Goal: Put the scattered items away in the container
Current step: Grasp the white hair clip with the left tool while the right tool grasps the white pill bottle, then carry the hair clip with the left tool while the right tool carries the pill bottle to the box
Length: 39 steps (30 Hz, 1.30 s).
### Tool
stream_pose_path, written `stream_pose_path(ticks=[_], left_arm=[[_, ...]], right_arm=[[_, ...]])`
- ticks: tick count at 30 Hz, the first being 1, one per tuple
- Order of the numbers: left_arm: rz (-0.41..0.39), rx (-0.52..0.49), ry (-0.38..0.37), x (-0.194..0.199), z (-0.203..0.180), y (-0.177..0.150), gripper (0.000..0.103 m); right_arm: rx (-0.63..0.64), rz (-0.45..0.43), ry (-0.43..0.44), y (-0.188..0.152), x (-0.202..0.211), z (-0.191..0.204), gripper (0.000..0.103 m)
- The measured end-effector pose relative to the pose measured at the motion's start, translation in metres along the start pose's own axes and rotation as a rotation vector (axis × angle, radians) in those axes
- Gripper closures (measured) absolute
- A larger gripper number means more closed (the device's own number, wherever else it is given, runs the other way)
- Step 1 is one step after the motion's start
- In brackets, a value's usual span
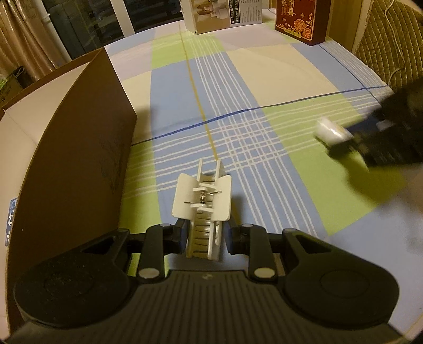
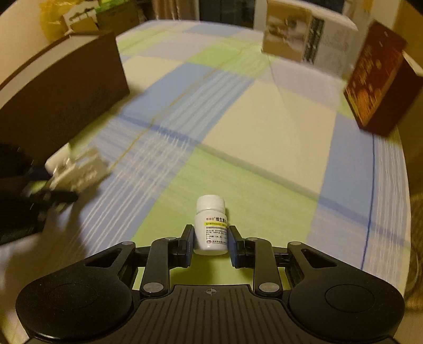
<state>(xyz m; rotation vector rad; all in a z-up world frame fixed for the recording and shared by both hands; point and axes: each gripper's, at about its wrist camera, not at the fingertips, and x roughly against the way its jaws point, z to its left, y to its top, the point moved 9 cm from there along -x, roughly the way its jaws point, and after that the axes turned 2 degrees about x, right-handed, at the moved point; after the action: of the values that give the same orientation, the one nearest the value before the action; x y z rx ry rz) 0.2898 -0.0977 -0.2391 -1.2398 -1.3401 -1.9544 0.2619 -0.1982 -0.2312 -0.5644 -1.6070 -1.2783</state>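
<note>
A checked cloth (image 1: 238,87) in blue, green and cream covers the counter. Beyond its far edge hang beige curtains (image 1: 15,39) beside dark window glass (image 1: 79,23); a quilted chair (image 1: 386,34) stands right. Dim yellowish light.

Surface (image 1: 264,79) under a blue, green and cream checked cloth. Standing on it: open brown cardboard box (image 1: 87,137), dark red printed carton (image 1: 301,21), white-and-tan printed carton (image 1: 222,13).

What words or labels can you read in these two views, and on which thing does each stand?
"家有喜": gold, on the dark red box.
"维生素": on the white pill bottle in the right claw; its small print is unreadable.
Beige carton: panel print too small.
Brown container: blue sticker cut off, unreadable.
</note>
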Motion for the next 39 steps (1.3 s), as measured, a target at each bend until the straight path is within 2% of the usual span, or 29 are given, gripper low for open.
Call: stream_pose_path(ticks=[5, 7, 8, 9, 12, 13, 14, 15, 17, 22, 32, 39], left_arm=[[0.013, 0.037, -0.024, -0.004, 0.000, -0.001, 0.079], [0.010, 0.054, -0.032, -0.006, 0.001, -0.001, 0.079], [0.010, 0.064, -0.037, -0.006, 0.002, 0.000, 0.078], [0.010, 0.073, -0.043, -0.006, 0.002, 0.000, 0.078], [0.003, 0.090, -0.053, -0.008, 0.003, 0.001, 0.076], [0.000, 0.090, -0.055, -0.008, 0.002, 0.002, 0.076], [-0.004, 0.088, -0.059, -0.008, 0.002, 0.003, 0.076], [-0.007, 0.086, -0.061, -0.009, 0.002, 0.003, 0.079], [-0.009, 0.075, -0.067, -0.009, 0.000, 0.004, 0.080], [-0.018, 0.041, -0.088, -0.003, -0.007, 0.005, 0.080], [-0.108, 0.077, -0.170, 0.049, -0.002, 0.021, 0.080], [-0.211, 0.127, -0.194, 0.107, 0.028, 0.028, 0.080]], right_arm=[[-0.030, 0.029, 0.013, -0.020, 0.012, 0.015, 0.074], [-0.043, 0.017, 0.005, -0.021, 0.012, 0.018, 0.047], [-0.050, 0.002, -0.006, -0.020, 0.013, 0.018, 0.019], [-0.052, -0.021, -0.019, -0.018, 0.014, 0.017, 0.017], [-0.062, -0.048, -0.016, -0.012, 0.013, 0.018, 0.017], [-0.065, -0.051, -0.019, -0.012, 0.012, 0.017, 0.021], [-0.063, -0.048, -0.017, -0.013, 0.010, 0.017, 0.048], [-0.059, -0.028, -0.008, -0.016, 0.006, 0.019, 0.063], [-0.033, -0.029, -0.035, -0.019, 0.008, 0.020, 0.073], [-0.102, -0.013, -0.016, -0.032, 0.018, 0.021, 0.073], [-0.425, -0.027, 0.127, -0.042, 0.047, 0.016, 0.073], [-0.447, -0.057, 0.202, -0.017, 0.062, 0.047, 0.073]])
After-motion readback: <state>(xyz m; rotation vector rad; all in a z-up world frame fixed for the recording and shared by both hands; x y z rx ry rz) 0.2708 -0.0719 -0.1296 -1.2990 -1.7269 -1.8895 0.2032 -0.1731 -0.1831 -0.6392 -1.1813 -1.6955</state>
